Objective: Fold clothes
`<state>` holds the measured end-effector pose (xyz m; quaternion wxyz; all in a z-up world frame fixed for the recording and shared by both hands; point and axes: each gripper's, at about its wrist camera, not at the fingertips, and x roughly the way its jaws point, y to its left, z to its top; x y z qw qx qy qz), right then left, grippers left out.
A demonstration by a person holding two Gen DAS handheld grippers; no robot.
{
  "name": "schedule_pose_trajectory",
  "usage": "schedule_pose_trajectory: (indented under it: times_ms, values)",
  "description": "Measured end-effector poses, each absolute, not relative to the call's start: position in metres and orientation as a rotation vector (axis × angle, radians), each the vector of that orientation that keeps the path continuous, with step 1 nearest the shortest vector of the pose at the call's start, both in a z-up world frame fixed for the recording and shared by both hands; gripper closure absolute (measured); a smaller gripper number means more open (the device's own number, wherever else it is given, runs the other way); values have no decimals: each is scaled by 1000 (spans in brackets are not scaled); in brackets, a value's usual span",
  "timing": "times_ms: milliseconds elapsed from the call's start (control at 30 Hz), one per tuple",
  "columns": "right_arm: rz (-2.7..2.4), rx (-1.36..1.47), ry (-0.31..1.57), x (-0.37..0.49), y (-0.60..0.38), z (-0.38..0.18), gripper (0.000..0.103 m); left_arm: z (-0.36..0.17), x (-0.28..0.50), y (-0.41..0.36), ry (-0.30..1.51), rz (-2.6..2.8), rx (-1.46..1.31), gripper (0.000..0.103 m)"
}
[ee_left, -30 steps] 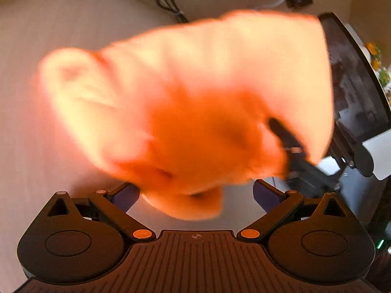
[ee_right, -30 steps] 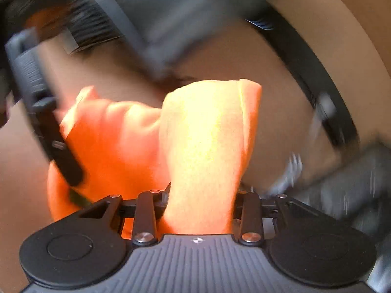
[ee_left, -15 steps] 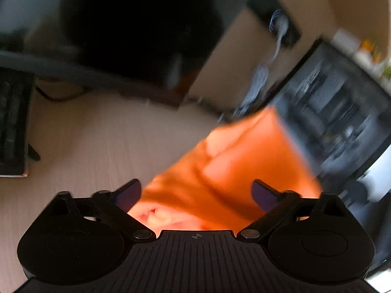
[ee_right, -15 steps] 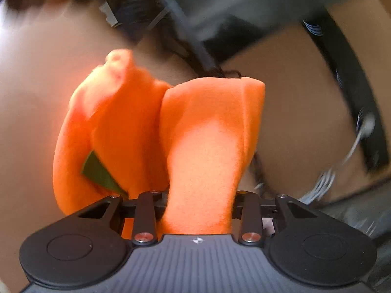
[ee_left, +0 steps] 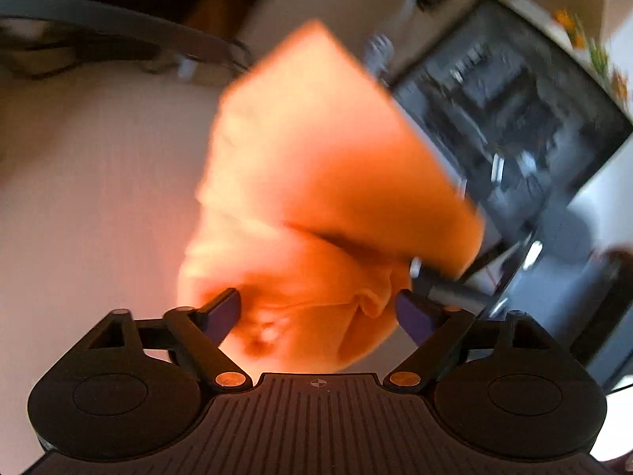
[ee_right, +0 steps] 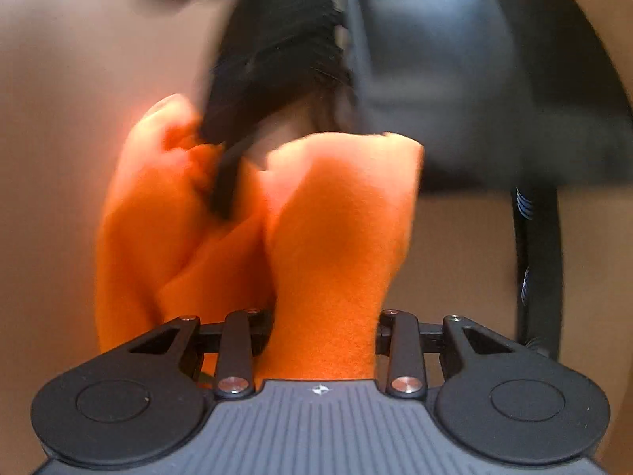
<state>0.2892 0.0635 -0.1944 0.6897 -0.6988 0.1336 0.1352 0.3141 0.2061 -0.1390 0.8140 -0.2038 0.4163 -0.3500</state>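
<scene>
Orange garment pinched by right tool, seen only from that wrist.

A pale beige tabletop fills the nine o'clock side of the left wrist view. At two o'clock stands a dark monitor, tilted and blurred, its screen showing indistinct shapes. Grey cables hang near twelve o'clock, just beside the monitor's upper corner. A curved dark band, blurred, runs across at eleven o'clock. In the right wrist view, a black cable drops at three o'clock over the same beige surface.
</scene>
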Motion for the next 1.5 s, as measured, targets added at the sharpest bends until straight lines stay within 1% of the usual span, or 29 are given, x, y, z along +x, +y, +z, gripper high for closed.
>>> schedule_pose_trajectory:
  times_ms: [100,200,267,367,400,433,467,500,533,600,667,700,767,833,933,1000,1067,1100,1167,1200,1367,1500]
  values:
    - [378,-1659,243,271,61,-222,62,-113,308,244,823,-685,-538,9]
    - [413,-1699,212,257,61,-241,59,-74,300,261,695,-680,-642,8]
    - [412,-1696,207,253,62,-243,58,-59,298,260,634,-704,-686,7]
    - [408,-1686,212,251,64,-242,57,-59,311,230,661,-776,-741,7]
    - [409,-1672,226,252,65,-240,53,-61,315,219,677,-793,-749,7]
    - [408,-1640,255,254,65,-234,52,-71,317,208,716,-778,-715,7]
    - [405,-1600,291,256,65,-226,49,-83,317,200,754,-749,-677,8]
    - [395,-1553,332,257,63,-218,39,-94,317,195,789,-722,-648,9]
    - [383,-1491,377,258,60,-206,35,-105,313,198,812,-704,-649,10]
    - [391,-1300,477,259,48,-172,17,-124,306,204,857,-669,-655,11]
    - [424,-1072,561,258,34,-131,11,-132,298,207,875,-659,-662,11]
    - [442,-953,590,259,26,-110,6,-134,294,207,879,-654,-651,10]
    - [460,-728,611,266,10,-75,0,-137,289,207,878,-647,-633,10]
    - [442,-532,603,283,-3,-51,0,-139,284,207,876,-640,-613,8]
    - [321,-421,589,325,-11,-58,0,-135,285,200,866,-636,-572,7]
    - [251,-481,664,357,-10,-90,0,-133,286,197,865,-641,-552,7]
    - [220,-565,755,372,-4,-138,0,-133,286,194,866,-648,-537,7]
    - [203,-591,752,375,-1,-156,0,-132,286,192,866,-651,-530,7]
    - [171,-569,696,368,0,-166,0,-131,284,185,861,-639,-481,7]
    - [160,-551,699,366,-1,-165,0,-129,283,180,857,-637,-441,6]
    - [120,-415,780,354,-18,-162,0,-126,284,167,838,-625,-322,4]
    - [217,-345,828,300,-20,-150,0,-126,298,171,834,-583,-306,4]
